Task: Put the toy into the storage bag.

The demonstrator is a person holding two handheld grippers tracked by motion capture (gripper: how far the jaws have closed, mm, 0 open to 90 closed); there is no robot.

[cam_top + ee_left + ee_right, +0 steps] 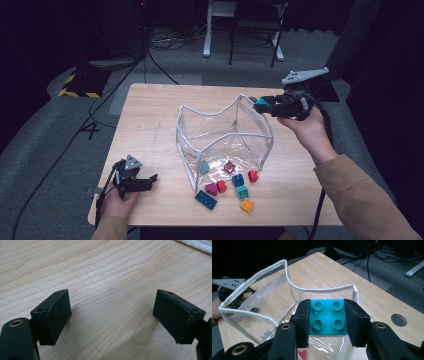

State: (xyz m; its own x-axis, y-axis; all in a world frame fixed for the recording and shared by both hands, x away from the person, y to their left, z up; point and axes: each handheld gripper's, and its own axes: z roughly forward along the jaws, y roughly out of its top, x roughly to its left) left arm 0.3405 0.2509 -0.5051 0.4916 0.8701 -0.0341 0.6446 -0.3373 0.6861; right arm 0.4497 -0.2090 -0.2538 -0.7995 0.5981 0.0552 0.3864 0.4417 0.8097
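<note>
A clear plastic bag (225, 132) with white trim stands open at the middle of the wooden table (150, 115). My right gripper (261, 105) hovers at the bag's far right rim, shut on a teal four-stud brick (260, 104). In the right gripper view that teal brick (327, 316) sits studs-up between the jaws of the right gripper (327, 317), above the bag's opening (287, 287). My left gripper (151, 179) rests low at the table's near left corner, open. In its own view the left gripper (112, 308) holds nothing over bare wood.
A teal brick (204, 166) and a magenta one (229, 167) lie inside the bag. Several loose bricks lie in front of it: red (253, 175), blue (206, 199), orange (247, 205). A round hole (398, 320) pierces the table. Chairs and cables are beyond.
</note>
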